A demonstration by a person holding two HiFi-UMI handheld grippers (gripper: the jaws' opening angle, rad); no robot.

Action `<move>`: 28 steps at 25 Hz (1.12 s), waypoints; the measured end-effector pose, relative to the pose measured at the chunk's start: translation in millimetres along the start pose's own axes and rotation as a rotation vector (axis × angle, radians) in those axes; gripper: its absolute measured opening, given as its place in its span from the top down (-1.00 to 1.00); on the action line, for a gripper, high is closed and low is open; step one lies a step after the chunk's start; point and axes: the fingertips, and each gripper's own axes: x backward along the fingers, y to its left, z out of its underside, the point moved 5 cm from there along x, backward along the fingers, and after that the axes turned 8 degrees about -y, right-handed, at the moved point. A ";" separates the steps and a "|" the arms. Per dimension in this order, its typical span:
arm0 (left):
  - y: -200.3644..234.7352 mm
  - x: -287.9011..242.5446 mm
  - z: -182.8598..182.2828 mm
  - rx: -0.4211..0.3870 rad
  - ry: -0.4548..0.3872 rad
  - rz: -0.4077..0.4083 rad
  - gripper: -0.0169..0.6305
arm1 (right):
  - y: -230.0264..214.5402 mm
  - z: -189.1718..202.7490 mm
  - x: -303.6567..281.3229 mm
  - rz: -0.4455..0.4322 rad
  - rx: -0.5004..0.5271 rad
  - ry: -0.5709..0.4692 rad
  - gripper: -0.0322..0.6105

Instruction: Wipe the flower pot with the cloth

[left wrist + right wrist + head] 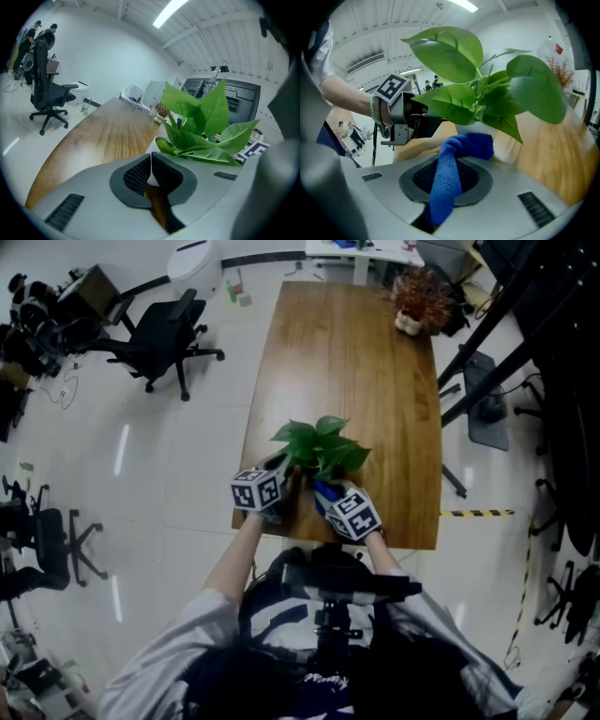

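Note:
A white flower pot (pixel 157 142) with broad green leaves (pixel 321 444) stands at the near end of the wooden table (pixel 356 362). In the head view the leaves hide most of the pot. My left gripper (pixel 151 171) is shut on the pot's wall from the left, a white sliver showing between its pads. My right gripper (pixel 447 180) is shut on a blue cloth (pixel 451 161), whose bunched free end presses against the pot (pixel 474 127) from the right. The left gripper (pixel 405 119) shows across the pot in the right gripper view. Both grippers flank the plant in the head view, left gripper (pixel 283 474) and right gripper (pixel 325 493).
A small pot of dried reddish plants (pixel 418 304) sits at the table's far right corner. A black office chair (pixel 161 337) stands on the floor to the left. Dark stands and frames (pixel 525 324) crowd the right side. The table edge lies just under my grippers.

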 end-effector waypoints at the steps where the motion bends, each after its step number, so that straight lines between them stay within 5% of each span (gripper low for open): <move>1: 0.1 -1.4 -1.1 -0.006 -0.001 -0.001 0.94 | 2.0 0.5 -2.6 -0.008 0.003 0.005 0.70; 7: -8.9 9.4 6.5 0.001 -0.030 -0.035 0.94 | -11.4 12.1 14.6 0.018 -0.037 -0.006 0.70; 16: -23.0 13.1 33.1 0.091 -0.022 -0.038 0.94 | -83.8 0.5 55.8 0.197 -0.080 -0.092 0.70; 21: -16.3 7.2 30.0 0.075 -0.003 -0.042 0.94 | -81.6 -28.3 37.5 0.092 -0.022 -0.133 0.70; 28: 4.7 5.0 17.8 0.063 0.008 -0.057 0.94 | -51.0 -22.3 9.4 0.007 0.008 -0.055 0.70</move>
